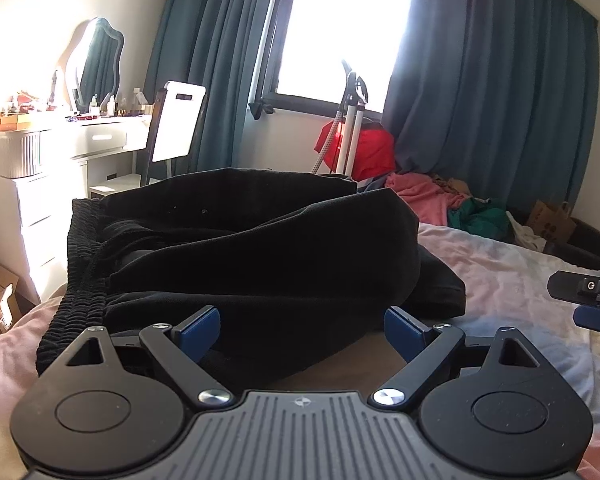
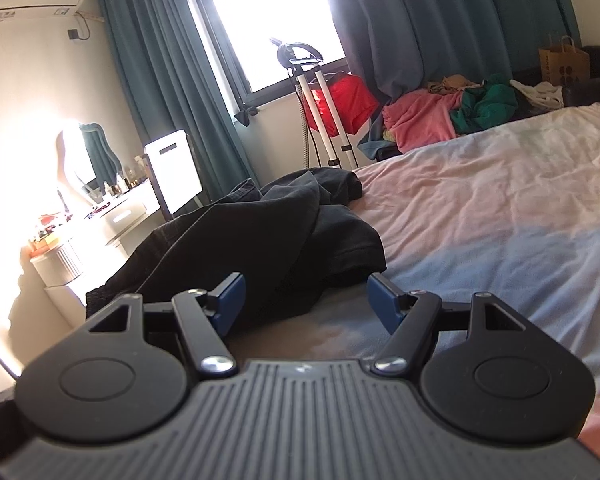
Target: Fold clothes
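Bedroom, daylight through a window [image 1: 340, 28] flanked by teal curtains [image 1: 492, 92]. A bed [image 2: 480, 216] with a pale pink and blue sheet fills the foreground. Black trousers [image 1: 244, 252] lie bunched on the sheet near the bed's left edge, ribbed waistband [image 1: 80, 264] to the left, legs folded loosely over each other. Left gripper [image 1: 302, 332]: jaws spread wide, nothing between them, blue pads just short of the trousers' near edge. Right gripper [image 2: 305, 300]: also spread wide and holding nothing, left pad at the fabric's near hem, right pad over bare sheet. Its tip shows at the right edge of the left wrist view. Beyond the bed: heap of pink and green clothes [image 2: 452, 116], a garment steamer stand [image 2: 320, 96], a white desk [image 1: 100, 136] with a mirror [image 1: 96, 64].
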A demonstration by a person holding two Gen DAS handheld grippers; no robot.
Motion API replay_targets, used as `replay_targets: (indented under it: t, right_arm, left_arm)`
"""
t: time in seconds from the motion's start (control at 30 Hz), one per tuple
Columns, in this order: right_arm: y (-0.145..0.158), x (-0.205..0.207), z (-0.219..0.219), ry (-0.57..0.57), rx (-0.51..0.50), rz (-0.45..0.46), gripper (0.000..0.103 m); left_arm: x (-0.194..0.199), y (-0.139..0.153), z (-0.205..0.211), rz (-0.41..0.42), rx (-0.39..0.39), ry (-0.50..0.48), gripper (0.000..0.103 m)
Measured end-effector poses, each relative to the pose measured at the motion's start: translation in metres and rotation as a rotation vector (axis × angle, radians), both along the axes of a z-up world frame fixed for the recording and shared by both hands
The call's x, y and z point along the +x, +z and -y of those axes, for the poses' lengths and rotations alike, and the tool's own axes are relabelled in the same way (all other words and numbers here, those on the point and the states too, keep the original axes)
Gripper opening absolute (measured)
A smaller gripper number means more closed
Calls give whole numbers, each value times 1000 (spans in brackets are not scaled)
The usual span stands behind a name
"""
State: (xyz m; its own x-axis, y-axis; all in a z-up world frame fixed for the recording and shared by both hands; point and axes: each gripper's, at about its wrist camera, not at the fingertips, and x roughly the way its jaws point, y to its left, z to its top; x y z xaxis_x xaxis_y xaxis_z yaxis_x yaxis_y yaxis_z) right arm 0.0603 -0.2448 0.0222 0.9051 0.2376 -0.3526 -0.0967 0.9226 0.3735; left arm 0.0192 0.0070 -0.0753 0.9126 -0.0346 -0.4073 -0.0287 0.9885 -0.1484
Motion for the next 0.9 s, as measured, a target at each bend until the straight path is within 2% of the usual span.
replay_targets:
  t: [0.3, 0.5, 0.67, 0.9]
  right_arm:
    - [-6, 6, 12, -19, 90, -45, 71]
    - [-3, 7, 14, -58, 49, -81, 71]
    - [5, 2, 33, -125, 63, -74, 71]
    - [0, 9, 75, -216, 176, -115, 71]
  left_arm:
    - [0, -3, 10, 5, 49, -51, 91]
    - [11, -16, 23, -50, 134, -82, 91]
    - [35, -18, 46, -53, 238, -129, 90]
    - [78, -14, 114, 73, 461, -315, 89]
